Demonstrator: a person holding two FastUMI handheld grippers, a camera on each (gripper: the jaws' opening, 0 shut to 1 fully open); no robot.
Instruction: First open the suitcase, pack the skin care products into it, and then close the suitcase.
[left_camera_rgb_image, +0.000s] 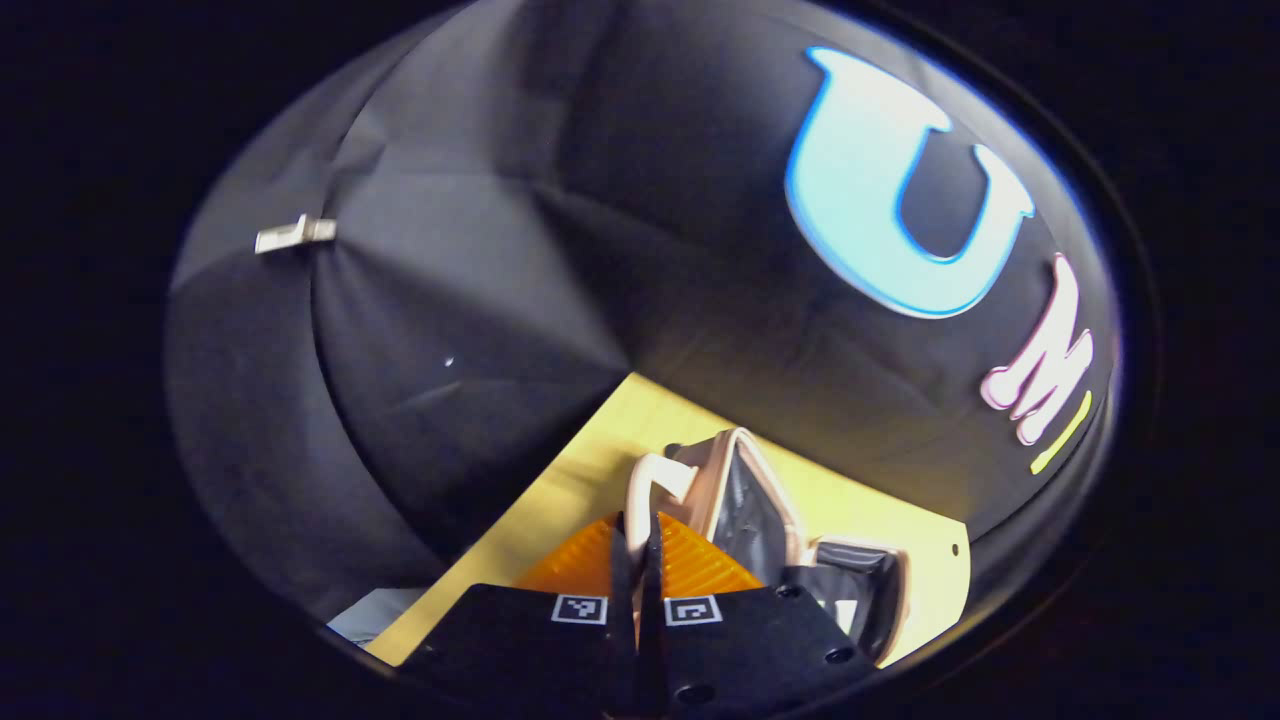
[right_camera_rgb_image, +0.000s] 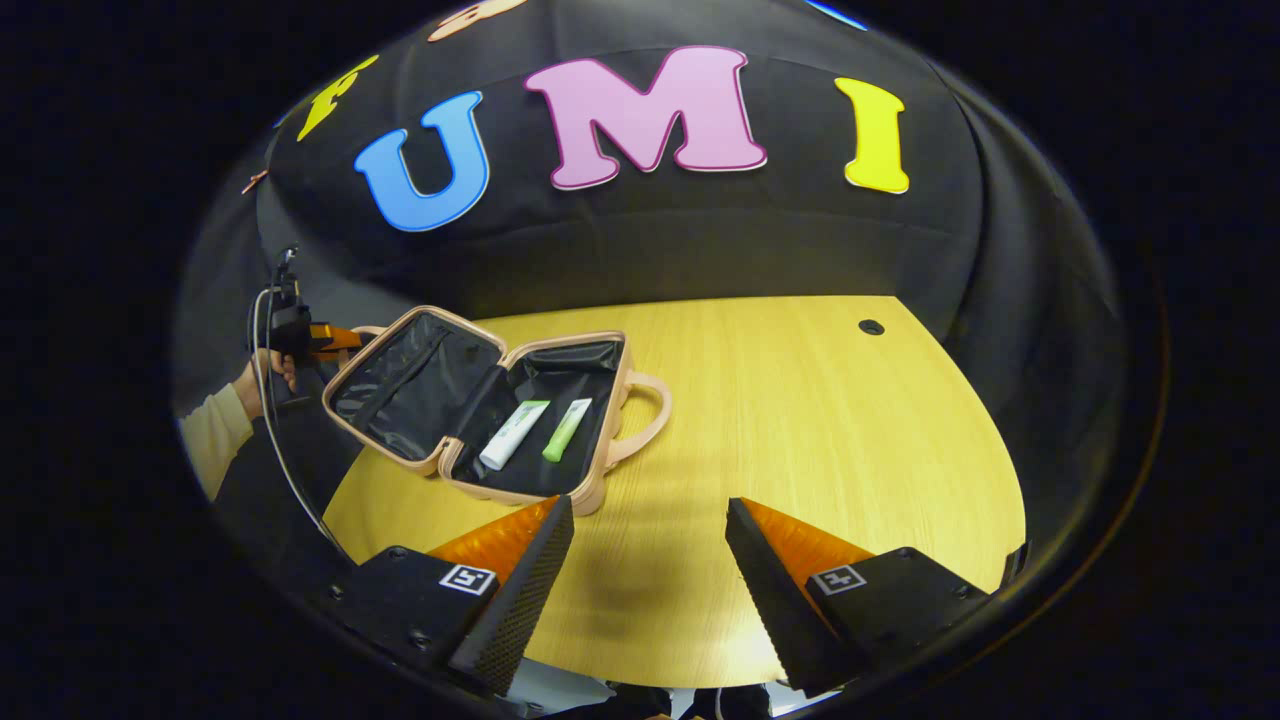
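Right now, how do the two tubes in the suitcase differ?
The white tube looks longer and thicker than the green tube. The white tube is white with a faint green tint toward its far end; the green tube is bright green, paling at its far end. The white tube lies nearer the hinge. Both lie flat, side by side, in the suitcase.

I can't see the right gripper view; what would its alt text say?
An open pink suitcase lies on a yellow wooden table, with a white tube and a green tube inside. The right gripper hovers open in front of it, while a hand holds the left gripper at the lid's far edge.
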